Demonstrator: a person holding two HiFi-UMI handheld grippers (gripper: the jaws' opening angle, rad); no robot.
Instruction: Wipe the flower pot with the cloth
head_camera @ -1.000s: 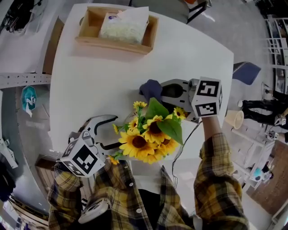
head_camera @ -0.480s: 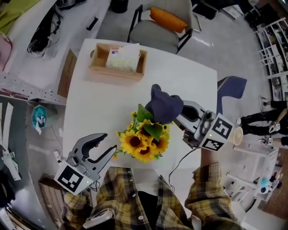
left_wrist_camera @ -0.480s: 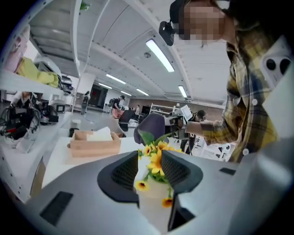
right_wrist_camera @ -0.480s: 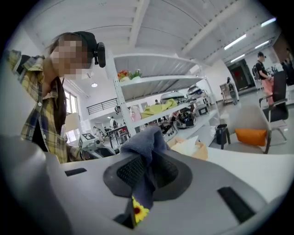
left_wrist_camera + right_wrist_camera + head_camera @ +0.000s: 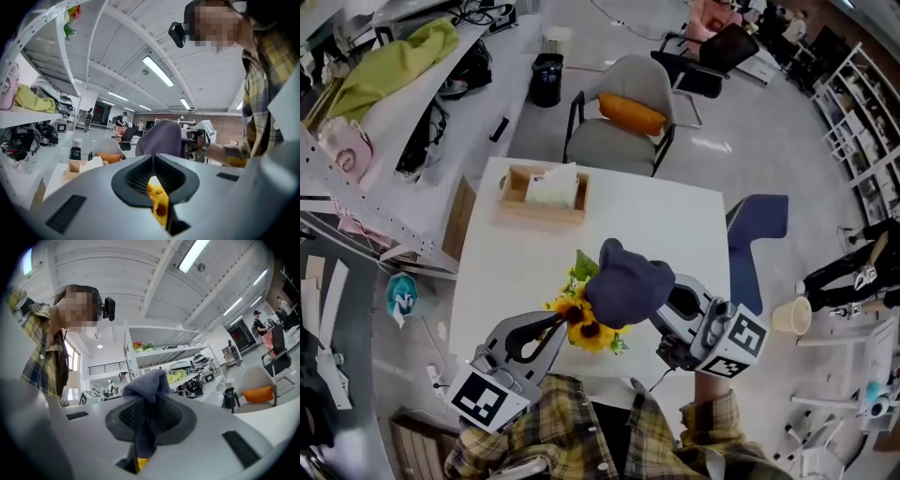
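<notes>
**Head view.** The right hand-held gripper (image 5: pixel 664 307) is clamped on the cloth (image 5: pixel 623 281), which sits bunched above the sunflowers (image 5: pixel 581 330). The left hand-held gripper (image 5: pixel 555 325) lies just beside the blooms, with its jaws closing. The flower pot is hidden under the blooms and cloth. By judgement it stands beneath them, near the front edge of the white tabletop (image 5: pixel 675 225).

Recommendation: bring the cloth in from the side, below the flower heads, so it meets the pot wall and not the petals. The left tool should steady the pot, not the stems. This close to the edge, a hard sideways wipe could tip the pot or push it off.

**Left gripper view.** The pads have all but met and nothing is pinched between them. Yellow petals (image 5: pixel 159 204) show only through the gap lower down.

**Right gripper view.** The cloth (image 5: pixel 147 385) is wadded between the pads. A fold stands proud of the tips, which looks enough for wiping.

**Surface and room.** The tabletop carries a wooden tray (image 5: pixel 542 195) of tissues at its far side. A chair (image 5: pixel 623 112) with an orange cushion stands beyond it, and a cluttered bench (image 5: pixel 394 66) runs along the left. The room is an open workshop with shelving.
</notes>
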